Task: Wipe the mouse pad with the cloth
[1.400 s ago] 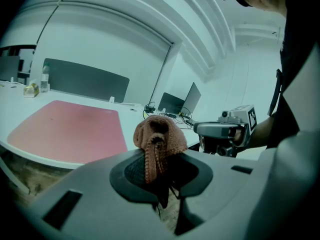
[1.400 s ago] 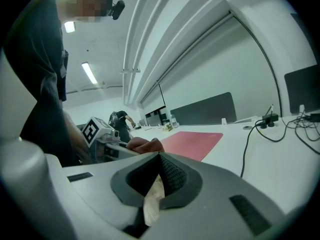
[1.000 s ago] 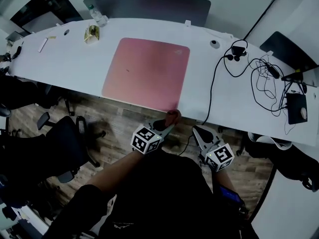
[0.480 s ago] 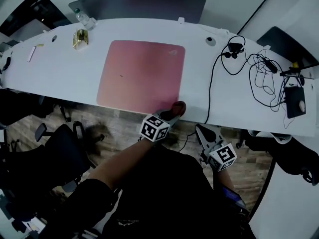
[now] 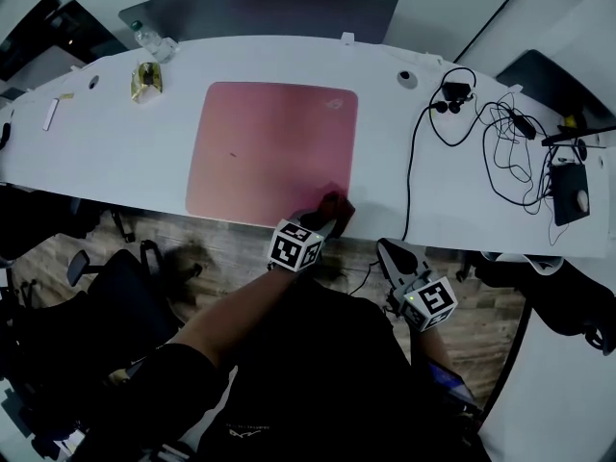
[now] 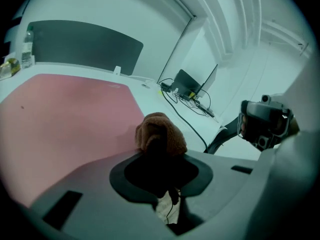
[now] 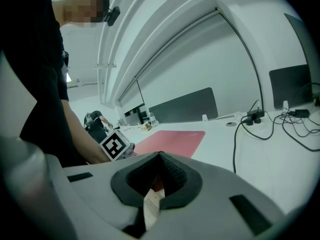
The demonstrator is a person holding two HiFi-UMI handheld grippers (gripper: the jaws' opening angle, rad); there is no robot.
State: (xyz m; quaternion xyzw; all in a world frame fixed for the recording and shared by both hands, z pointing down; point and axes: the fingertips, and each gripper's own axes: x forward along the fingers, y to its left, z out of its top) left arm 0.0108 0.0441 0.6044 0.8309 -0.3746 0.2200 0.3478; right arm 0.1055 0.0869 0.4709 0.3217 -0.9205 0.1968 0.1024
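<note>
A pink mouse pad lies in the middle of the white table. A brown cloth rests on the pad's near right corner, and my left gripper is shut on it. In the left gripper view the bunched cloth sticks out past the jaws over the pad. My right gripper hangs below the table's near edge, right of the left one. Its jaws meet, with nothing between them, in the right gripper view; the pad shows beyond.
Tangled black cables and a small black device lie on the table's right part. A gold object and a bottle stand at the far left. A dark panel lines the far edge. An office chair stands left of me.
My left gripper has moved forward with the cloth, from below the table's near edge onto the pad's near right corner. The right gripper has stayed about where it was.
</note>
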